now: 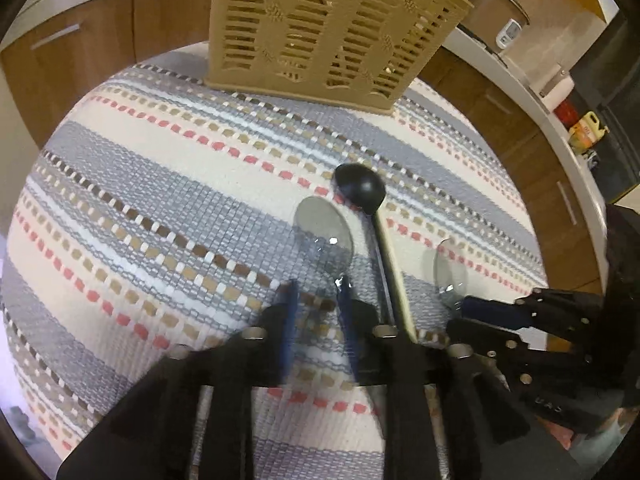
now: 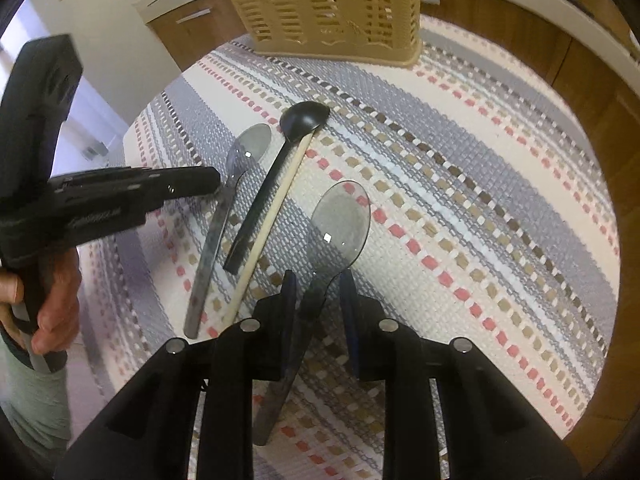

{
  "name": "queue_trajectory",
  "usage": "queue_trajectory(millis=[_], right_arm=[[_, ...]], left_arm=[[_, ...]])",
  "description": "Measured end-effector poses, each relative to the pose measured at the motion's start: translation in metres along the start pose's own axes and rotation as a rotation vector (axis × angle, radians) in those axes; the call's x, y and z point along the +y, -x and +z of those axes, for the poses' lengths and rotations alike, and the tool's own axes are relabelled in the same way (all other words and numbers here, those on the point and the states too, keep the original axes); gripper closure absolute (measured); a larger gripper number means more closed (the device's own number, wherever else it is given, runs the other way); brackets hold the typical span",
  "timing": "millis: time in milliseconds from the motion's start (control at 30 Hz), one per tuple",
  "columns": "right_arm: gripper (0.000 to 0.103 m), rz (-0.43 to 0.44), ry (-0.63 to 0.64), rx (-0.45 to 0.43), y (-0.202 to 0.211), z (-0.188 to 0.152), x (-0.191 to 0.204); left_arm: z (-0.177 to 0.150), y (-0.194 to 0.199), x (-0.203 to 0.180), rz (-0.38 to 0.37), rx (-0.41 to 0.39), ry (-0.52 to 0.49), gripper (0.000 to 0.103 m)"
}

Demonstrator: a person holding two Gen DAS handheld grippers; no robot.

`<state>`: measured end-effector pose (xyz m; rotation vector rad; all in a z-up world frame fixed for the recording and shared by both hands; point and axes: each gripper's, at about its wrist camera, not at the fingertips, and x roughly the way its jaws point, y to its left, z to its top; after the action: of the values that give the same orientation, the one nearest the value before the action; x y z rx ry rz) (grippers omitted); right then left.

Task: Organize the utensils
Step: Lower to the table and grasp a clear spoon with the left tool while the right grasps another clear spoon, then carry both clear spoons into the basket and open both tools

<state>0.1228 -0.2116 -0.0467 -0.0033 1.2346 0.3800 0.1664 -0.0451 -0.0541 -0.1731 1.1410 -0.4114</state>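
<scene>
On the striped cloth (image 2: 480,200) lie two clear plastic spoons, a black spoon (image 2: 304,116) and a wooden chopstick (image 2: 272,220). My right gripper (image 2: 318,304) stands over the nearer clear spoon (image 2: 340,220). Its handle runs between the blue pads, which stand a little apart from it. My left gripper (image 1: 317,312) is open, with only cloth between its pads. The other clear spoon (image 1: 324,232) lies just ahead, its neck by the right-hand pad. In the right wrist view the left gripper (image 2: 212,184) has its tip at that spoon's neck (image 2: 230,184). A beige slotted utensil basket (image 1: 320,28) stands upright at the cloth's far edge.
Wooden cabinets (image 1: 100,52) under a white worktop ring the table. A pot with a glass lid (image 1: 496,0) and bottles (image 1: 588,132) sit on the worktop at the right. A person's hand (image 2: 52,292) holds the left gripper's handle at the left.
</scene>
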Motion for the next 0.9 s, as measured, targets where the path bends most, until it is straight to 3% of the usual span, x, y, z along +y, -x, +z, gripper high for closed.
queue_trajectory(millis=[67, 167, 333, 467, 533, 667, 900], right_arm=[[0.083, 0.015, -0.022, 0.019, 0.0, 0.002, -0.002], [0.083, 0.024, -0.058, 0.042, -0.001, 0.006, -0.003], [0.083, 0.01, -0.088, 0.031, -0.003, 0.007, -0.002], [0.083, -0.076, -0.029, 0.02, -0.006, 0.006, 0.014], [0.083, -0.116, 0.008, 0.022, -0.008, 0.006, 0.022], [0.095, -0.153, 0.05, 0.016, -0.009, 0.006, 0.026], [0.099, -0.105, 0.064, -0.005, -0.006, 0.001, 0.017]], left_arm=[[0.003, 0.002, 0.0, -0.022, -0.005, 0.006, 0.068], [0.005, -0.007, -0.01, 0.022, 0.007, -0.008, 0.068], [0.003, -0.015, -0.034, 0.172, -0.009, -0.093, 0.069], [-0.002, -0.022, -0.051, 0.293, -0.019, -0.165, 0.072], [-0.001, -0.023, -0.052, 0.299, -0.015, -0.169, 0.072], [-0.003, -0.022, -0.055, 0.319, -0.011, -0.158, 0.093], [-0.011, -0.007, -0.041, 0.239, -0.032, -0.13, 0.094]])
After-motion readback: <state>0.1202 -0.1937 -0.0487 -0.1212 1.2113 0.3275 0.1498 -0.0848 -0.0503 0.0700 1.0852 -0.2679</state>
